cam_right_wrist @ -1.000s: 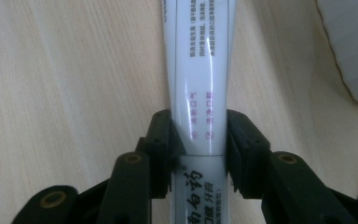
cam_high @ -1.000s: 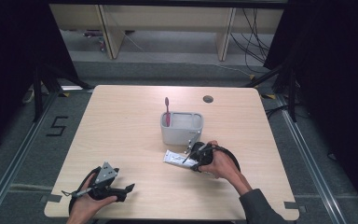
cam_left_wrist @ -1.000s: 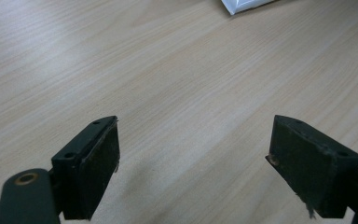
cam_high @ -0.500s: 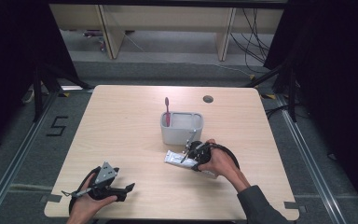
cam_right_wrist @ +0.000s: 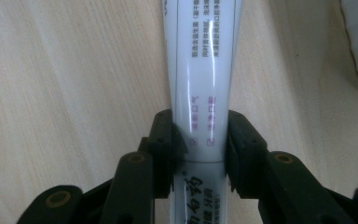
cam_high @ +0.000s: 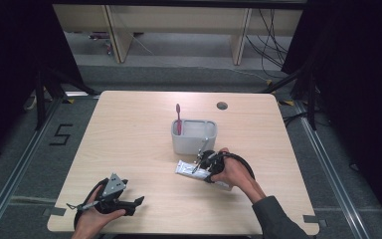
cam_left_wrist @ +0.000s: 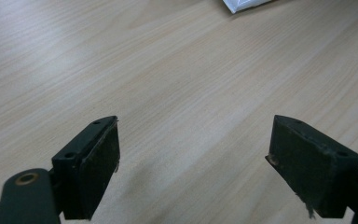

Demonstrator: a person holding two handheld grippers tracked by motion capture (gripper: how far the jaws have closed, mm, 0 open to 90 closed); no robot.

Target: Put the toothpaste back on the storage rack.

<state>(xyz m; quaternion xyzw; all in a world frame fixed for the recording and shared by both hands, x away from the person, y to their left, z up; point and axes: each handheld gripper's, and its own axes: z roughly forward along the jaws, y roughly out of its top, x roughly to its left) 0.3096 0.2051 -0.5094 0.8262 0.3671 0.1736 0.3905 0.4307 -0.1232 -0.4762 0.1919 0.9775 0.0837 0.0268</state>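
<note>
White toothpaste tube point(cam_right_wrist: 204, 70) flat on table point(cam_high: 129, 144)

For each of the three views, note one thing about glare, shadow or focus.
High view: bright on the table, surroundings nearly black. Left gripper view: soft sheen on the wood, faint shadow between the open left gripper jaws, which look slightly blurred. Right gripper view: streaks of glare run along the toothpaste tube, small print soft.

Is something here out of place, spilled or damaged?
Nothing is spilled or broken. The tube lies flat on the table, outside the grey holder where the toothbrush stands; the right gripper is shut on it. The left gripper is open and holds nothing.
</note>
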